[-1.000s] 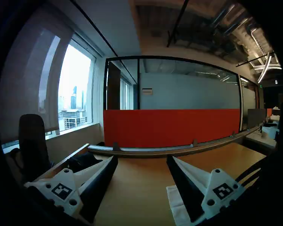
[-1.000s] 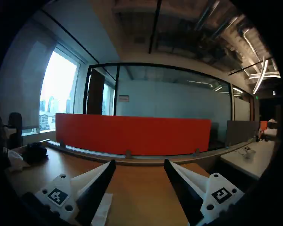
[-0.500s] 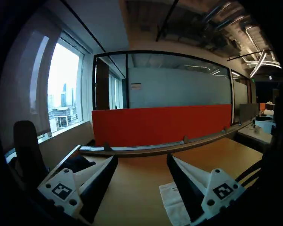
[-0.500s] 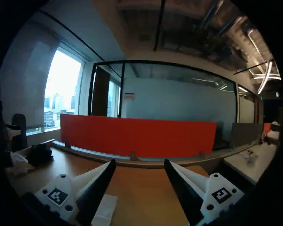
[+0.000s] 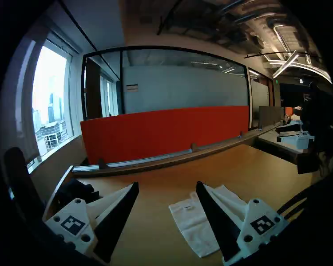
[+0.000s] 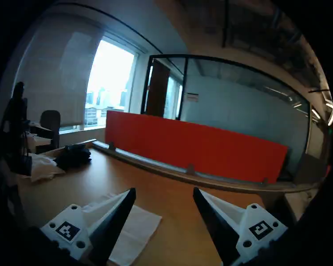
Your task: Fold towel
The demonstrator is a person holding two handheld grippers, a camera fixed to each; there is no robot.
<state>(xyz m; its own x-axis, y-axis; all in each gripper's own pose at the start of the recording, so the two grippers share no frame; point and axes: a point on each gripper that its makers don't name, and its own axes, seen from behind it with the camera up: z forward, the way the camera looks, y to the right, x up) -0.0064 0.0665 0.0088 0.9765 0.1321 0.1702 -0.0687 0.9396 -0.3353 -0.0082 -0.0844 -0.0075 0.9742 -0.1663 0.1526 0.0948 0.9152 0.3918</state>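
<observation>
A white towel lies flat on the wooden desk, partly behind the right finger of my left gripper. That gripper hovers above the desk, open, with nothing between its fingers. In the right gripper view the same towel lies low and to the left, partly under the left finger. My right gripper is also open and holds nothing, with the towel's right corner below the gap.
An orange divider panel runs along the desk's far edge above a metal rail. A dark bundle and crumpled white cloth sit at the desk's left end. Office chairs and windows stand beyond.
Both views have tilted down and swung, the left one to the right and the right one to the left. Much more of the towel now shows between and beside the fingers. Both grippers stay open.
</observation>
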